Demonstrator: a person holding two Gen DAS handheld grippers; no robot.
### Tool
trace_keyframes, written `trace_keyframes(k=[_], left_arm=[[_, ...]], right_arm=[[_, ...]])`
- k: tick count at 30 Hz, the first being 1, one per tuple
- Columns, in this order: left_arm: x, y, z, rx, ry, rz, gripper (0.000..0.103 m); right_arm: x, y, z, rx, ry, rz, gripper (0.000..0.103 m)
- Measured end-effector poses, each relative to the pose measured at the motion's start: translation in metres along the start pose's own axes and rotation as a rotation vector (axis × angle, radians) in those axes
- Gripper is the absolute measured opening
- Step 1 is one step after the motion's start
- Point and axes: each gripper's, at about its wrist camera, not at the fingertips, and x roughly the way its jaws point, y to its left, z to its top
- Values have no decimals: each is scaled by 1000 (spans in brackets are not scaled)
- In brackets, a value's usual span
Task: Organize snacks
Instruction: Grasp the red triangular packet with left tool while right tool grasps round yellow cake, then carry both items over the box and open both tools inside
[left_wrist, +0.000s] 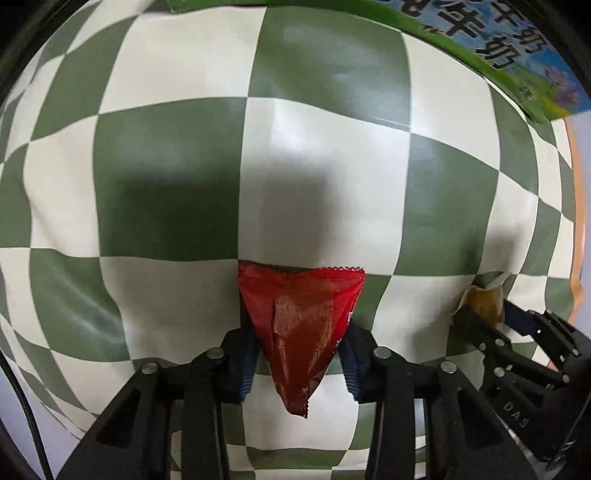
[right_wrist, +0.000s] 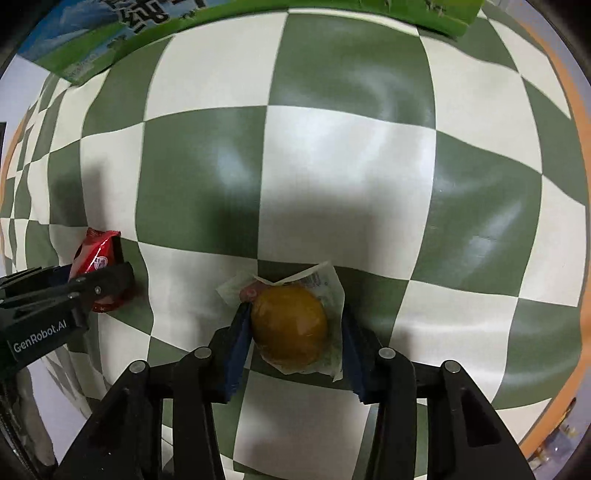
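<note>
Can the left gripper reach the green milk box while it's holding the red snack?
Probably yes. Only bare checkered cloth lies between the left gripper and the green milk box. But its fingers look closed on the red snack packet, so it couldn't grab the box.

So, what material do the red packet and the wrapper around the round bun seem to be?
Red packet: likely glossy plastic foil, with shiny creases and a serrated edge. Bun wrapper: apparently thin clear plastic film; the brown bun shows through.
</note>
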Motion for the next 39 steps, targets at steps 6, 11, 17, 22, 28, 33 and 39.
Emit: trace_keyframes(k=[6, 11, 17, 22, 28, 33, 39], left_arm=[[-26, -1, -10, 19, -42, -33, 34], [-78, -11, -9, 41, -125, -102, 34], [-171, -18, 45, 62, -252, -218, 34], [-220, -29, 101, 85, -348, -202, 34], [-221, -17, 189, 75, -305, -131, 34], [-185, 0, 242, 47, -221, -92, 35], [-144, 10, 272, 30, -125, -47, 45]], right_arm=[[-32, -2, -7, 62, -51, 91, 47], [-82, -12, 1, 78, -133, 167, 47], [-173, -18, 37, 85, -280, 263, 47], [-222, -15, 102, 69, -370, 269, 47], [-209, -19, 180, 72, -338, 203, 47], [-172, -27, 215, 98, -254, 159, 47], [-139, -33, 234, 134, -152, 156, 67]])
